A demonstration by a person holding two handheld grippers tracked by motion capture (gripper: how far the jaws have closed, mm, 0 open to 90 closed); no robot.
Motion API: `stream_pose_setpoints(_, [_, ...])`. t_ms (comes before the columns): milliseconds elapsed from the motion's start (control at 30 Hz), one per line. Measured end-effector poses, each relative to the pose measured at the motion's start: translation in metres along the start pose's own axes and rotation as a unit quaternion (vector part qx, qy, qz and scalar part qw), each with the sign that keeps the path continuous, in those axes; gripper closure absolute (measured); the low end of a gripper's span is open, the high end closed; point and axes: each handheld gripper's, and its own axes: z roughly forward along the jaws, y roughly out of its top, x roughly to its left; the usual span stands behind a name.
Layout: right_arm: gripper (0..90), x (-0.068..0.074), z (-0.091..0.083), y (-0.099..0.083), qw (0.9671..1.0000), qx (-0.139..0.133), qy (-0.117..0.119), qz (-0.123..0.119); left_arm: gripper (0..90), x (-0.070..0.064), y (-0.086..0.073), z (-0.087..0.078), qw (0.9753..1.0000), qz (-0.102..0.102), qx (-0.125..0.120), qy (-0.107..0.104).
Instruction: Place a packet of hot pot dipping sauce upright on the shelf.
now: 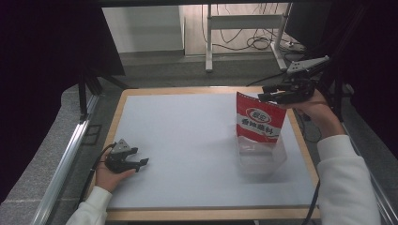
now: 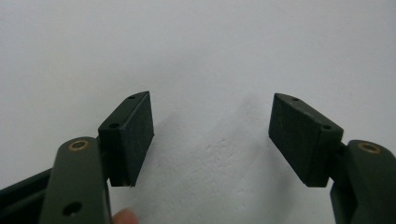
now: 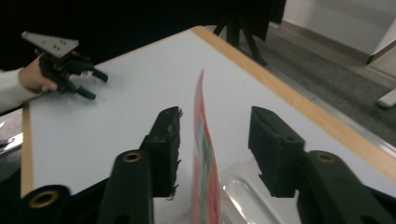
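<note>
A red and white printed pouch (image 1: 260,121) stands upright in a clear plastic container (image 1: 261,161) on the right side of the white table top (image 1: 183,140). My right gripper (image 1: 262,93) hovers open at the pouch's top edge. In the right gripper view the pouch (image 3: 205,163) runs edge-on between the two spread jaws of that gripper (image 3: 215,140), closer to the left jaw, with the clear container (image 3: 243,191) below. My left gripper (image 1: 142,157) rests open on the table near the front left. Bare white surface lies between its jaws (image 2: 210,135).
A wooden rim (image 1: 202,214) borders the white top. A metal rail (image 1: 65,159) runs along the left of the table. Behind the table stand desk legs (image 1: 209,42) and loose cables (image 1: 258,42) on the floor. Dark curtains hang at both sides.
</note>
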Motion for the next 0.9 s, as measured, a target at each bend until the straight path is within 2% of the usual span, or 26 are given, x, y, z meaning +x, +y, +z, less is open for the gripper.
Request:
stream_pose_setpoints(100, [43.4,0.019,0.008,0.012,0.9997,-0.003,-0.024,-0.011,30.2,0.000,0.000,0.000,1.0000,0.001,0.000,-0.002])
stream_pose_setpoints(233, [40.7,0.051,0.021,0.028,0.9993,-0.015,-0.026,-0.022,30.1,0.000,0.000,-0.001,1.0000,0.004,0.000,-0.005])
stream_pose_setpoints(367, [38.5,0.081,0.040,0.037,0.9990,-0.010,-0.032,-0.029,30.1,0.001,-0.001,-0.002,1.0000,0.004,-0.002,-0.008])
stream_pose_setpoints(467, [37.7,0.102,0.058,0.036,0.9992,-0.013,-0.020,-0.032,30.1,0.001,-0.001,-0.003,0.9999,0.005,-0.003,-0.008])
stream_pose_setpoints(600, [36.5,0.129,0.088,0.027,0.9996,-0.015,0.002,-0.026,30.1,0.000,-0.002,-0.004,0.9999,0.005,-0.004,-0.009])
stream_pose_setpoints(700, [35.1,0.149,0.113,0.011,0.9995,-0.006,0.011,-0.028,30.1,-0.001,-0.002,-0.003,0.9999,0.007,-0.001,-0.010])
stream_pose_setpoints(900, [33.3,0.168,0.154,-0.024,0.9996,0.005,0.026,-0.014,30.1,-0.003,-0.002,-0.001,0.9999,0.004,0.001,-0.011])
